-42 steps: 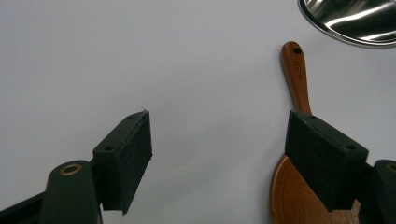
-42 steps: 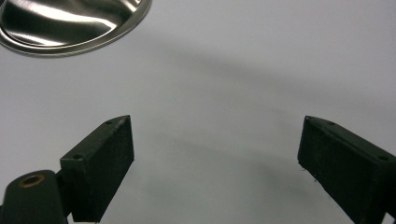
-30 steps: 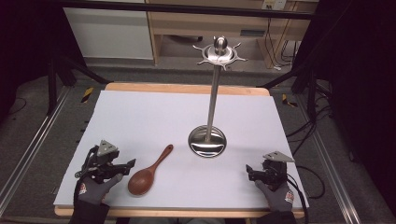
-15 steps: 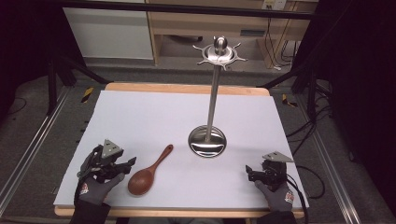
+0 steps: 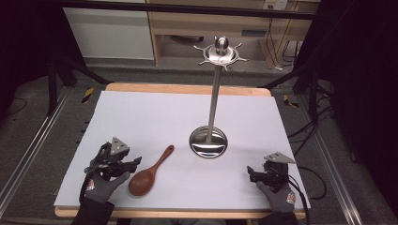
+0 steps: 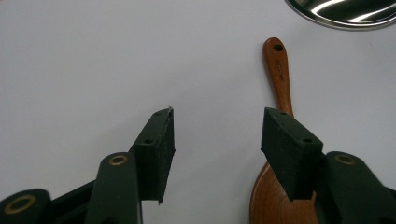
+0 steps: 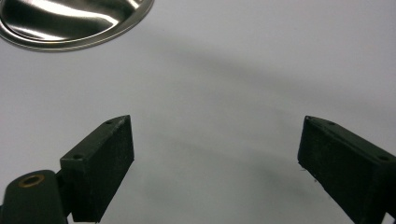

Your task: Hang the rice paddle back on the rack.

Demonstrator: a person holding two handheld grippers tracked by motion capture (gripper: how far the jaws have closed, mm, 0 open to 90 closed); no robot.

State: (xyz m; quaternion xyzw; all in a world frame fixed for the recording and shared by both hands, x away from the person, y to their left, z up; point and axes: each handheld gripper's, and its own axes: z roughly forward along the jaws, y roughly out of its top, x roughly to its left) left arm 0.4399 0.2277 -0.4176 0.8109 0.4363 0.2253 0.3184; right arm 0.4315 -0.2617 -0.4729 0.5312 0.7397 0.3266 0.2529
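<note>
Edging closer to the spoon (image 5: 149, 172) than a second ago, the left claw (image 5: 133, 162) gapes empty, one jaw over the handle. Right claw (image 5: 250, 174) idles open on the counter (image 5: 155, 112), near the stand (image 5: 209, 140). A pickup looks imminent.

Glossy wooden spoon (image 5: 149, 172), polished metal stand (image 5: 209, 140)

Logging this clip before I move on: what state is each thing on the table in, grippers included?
Wooden spoon: lying flat on the white sheet, bowl toward the person, not held.
Metal stand: upright on its round base, its top hooks bare.
Left gripper: open, jaws apart, one jaw over the spoon's bowl, nothing between them.
Right gripper: open wide over bare sheet.
</note>
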